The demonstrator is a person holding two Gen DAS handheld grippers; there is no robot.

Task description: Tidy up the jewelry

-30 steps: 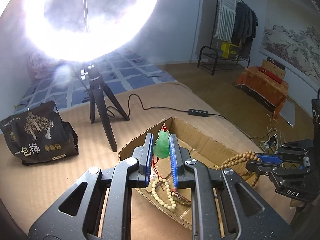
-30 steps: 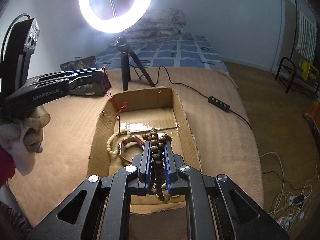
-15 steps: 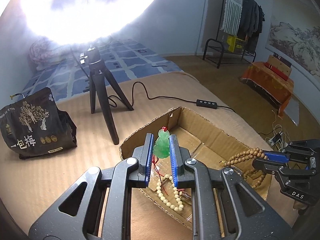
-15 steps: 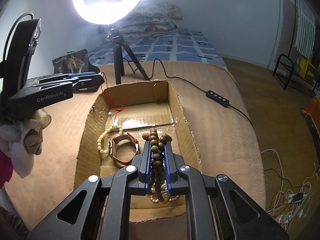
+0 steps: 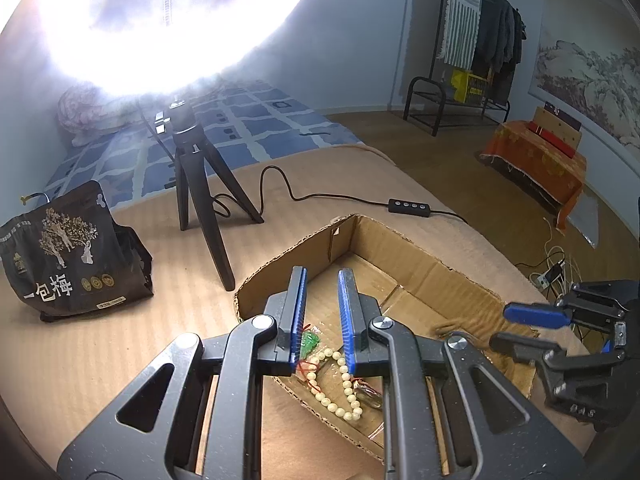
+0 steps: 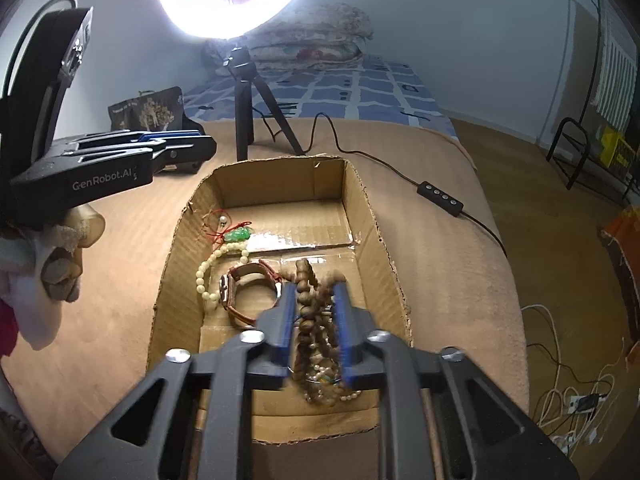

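An open cardboard box (image 6: 384, 248) lies on the tan bed cover. In it are a green jade pendant (image 6: 237, 235) on red cord, a cream bead bracelet (image 6: 208, 276) and a brown leather watch (image 6: 244, 292). My left gripper (image 5: 322, 280) is open over the box's left wall, with the pendant (image 5: 309, 340) and cream beads (image 5: 340, 384) lying below it. My right gripper (image 6: 314, 292) is open over the box's near right part; brown wooden beads (image 6: 310, 320) hang loose between its fingers. It also shows in the left wrist view (image 5: 520, 326).
A ring light on a black tripod (image 5: 196, 200) stands behind the box. Its cable and inline switch (image 5: 410, 205) run to the right. A dark snack bag (image 5: 68, 252) stands at left. The left gripper (image 6: 116, 168) is beside the box's left wall.
My left gripper opened and let go of the jade pendant, which now lies in the box. My right gripper opened and the brown beads are slipping down into the box.
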